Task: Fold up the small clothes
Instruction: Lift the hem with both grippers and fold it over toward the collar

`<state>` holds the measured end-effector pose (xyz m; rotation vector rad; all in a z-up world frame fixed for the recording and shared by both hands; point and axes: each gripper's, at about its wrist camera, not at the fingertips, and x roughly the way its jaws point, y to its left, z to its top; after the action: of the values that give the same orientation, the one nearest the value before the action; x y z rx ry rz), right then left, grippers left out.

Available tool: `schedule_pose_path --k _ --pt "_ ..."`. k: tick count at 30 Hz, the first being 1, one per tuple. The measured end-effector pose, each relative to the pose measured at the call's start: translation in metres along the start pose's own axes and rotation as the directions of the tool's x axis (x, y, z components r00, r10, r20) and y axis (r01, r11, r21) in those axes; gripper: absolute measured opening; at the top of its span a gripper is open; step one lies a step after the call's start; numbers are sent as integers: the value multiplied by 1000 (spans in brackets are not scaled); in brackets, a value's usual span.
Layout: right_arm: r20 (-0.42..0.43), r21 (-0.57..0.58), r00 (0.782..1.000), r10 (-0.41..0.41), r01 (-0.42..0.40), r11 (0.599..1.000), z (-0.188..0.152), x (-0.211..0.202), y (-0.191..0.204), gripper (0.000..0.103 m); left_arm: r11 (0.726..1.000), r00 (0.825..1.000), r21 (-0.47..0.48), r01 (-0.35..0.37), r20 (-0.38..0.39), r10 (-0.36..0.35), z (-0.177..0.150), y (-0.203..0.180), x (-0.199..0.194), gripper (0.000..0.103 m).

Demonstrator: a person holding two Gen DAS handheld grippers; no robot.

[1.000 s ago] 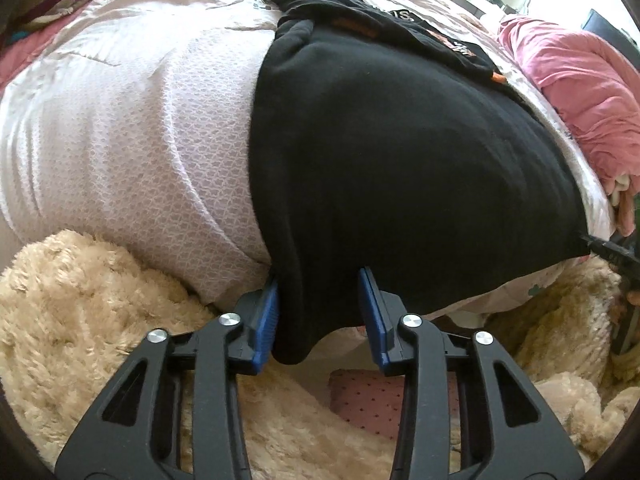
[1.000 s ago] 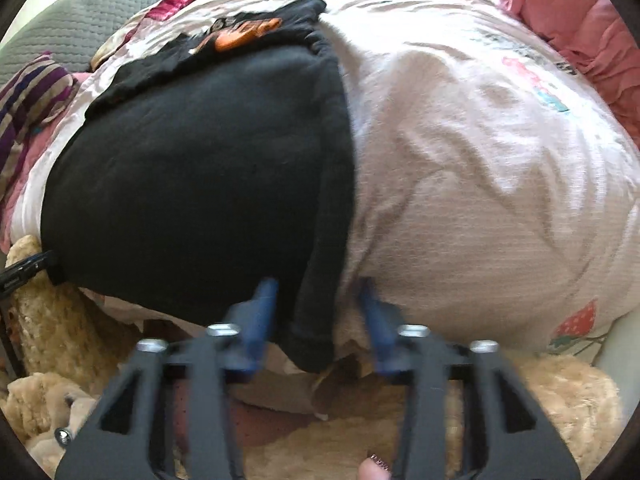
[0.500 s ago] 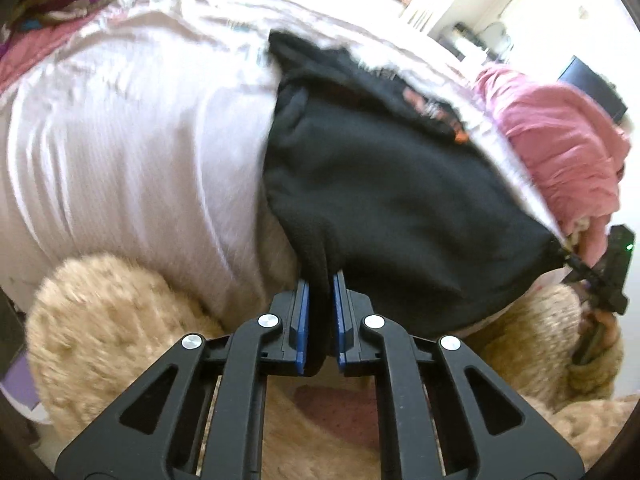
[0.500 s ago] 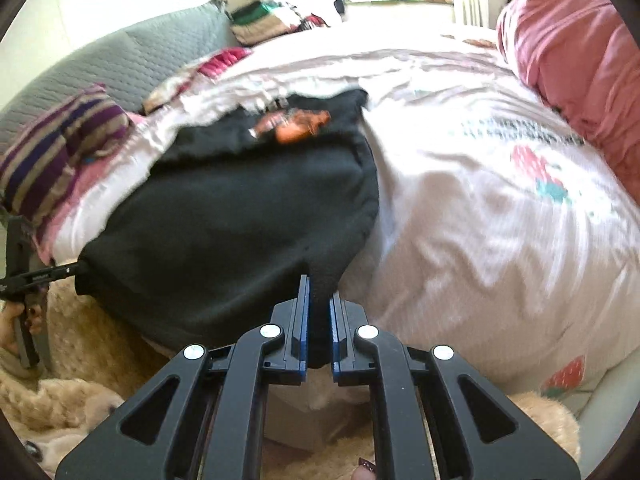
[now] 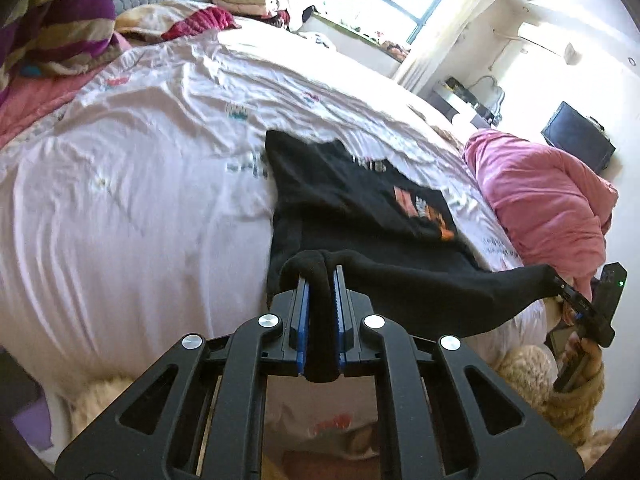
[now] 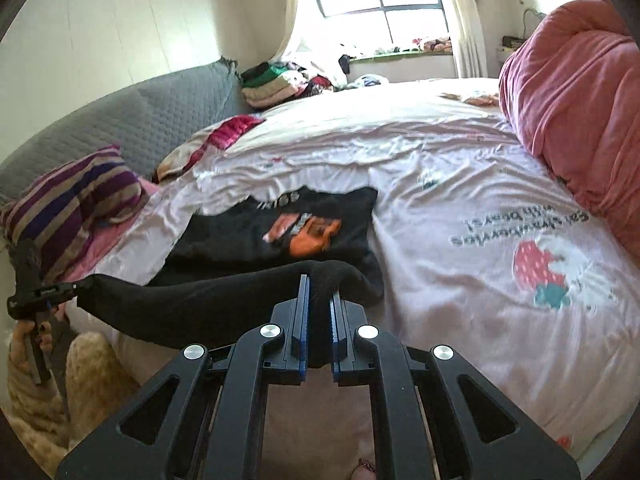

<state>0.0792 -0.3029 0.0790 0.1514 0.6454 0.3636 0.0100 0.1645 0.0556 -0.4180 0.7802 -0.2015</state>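
A black garment with an orange print [image 5: 384, 216] [image 6: 280, 236] lies on the pale pink bedsheet [image 5: 140, 184] [image 6: 460, 208]. Its near hem is lifted off the bed and stretched between both grippers. My left gripper [image 5: 320, 280] is shut on the hem's left corner, with a wad of black cloth bunched between the blue pads. My right gripper [image 6: 320, 284] is shut on the hem's right corner. Each wrist view shows the other gripper at the far end of the taut hem: the right one [image 5: 576, 300], the left one [image 6: 52, 292], each in a person's hand.
A rolled pink blanket [image 5: 544, 200] [image 6: 580, 100] lies along the bed's right side. A striped pillow [image 5: 52, 20] [image 6: 76, 204] and a grey quilted headboard [image 6: 120, 120] are at the left. Folded clothes [image 6: 276, 80] sit by the window. Fluffy beige fabric [image 6: 80, 380] lies below the bed's edge.
Both grippers have risen and lifted the garment's near hem off the bed's edge. The left jaws shut on the cloth. More of the bed and room came into view.
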Motion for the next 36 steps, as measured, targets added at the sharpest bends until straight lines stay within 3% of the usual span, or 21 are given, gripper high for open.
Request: schedule_pose_path --k 16,21,25,36 --pt "76 42 996 -41 38 998 63 50 -7 7 999 990 -13 -35 137 37 67 -13 18 4" --pt "81 62 995 -54 49 997 77 70 -10 7 998 986 -65 -20 164 30 80 -5 30 4" --pt "77 78 995 -61 55 995 89 86 -14 7 995 984 -95 -16 175 32 90 -1 40 4" --pt "14 61 992 -128 127 990 109 154 -27 7 988 979 -112 -105 161 122 120 3 89 4"
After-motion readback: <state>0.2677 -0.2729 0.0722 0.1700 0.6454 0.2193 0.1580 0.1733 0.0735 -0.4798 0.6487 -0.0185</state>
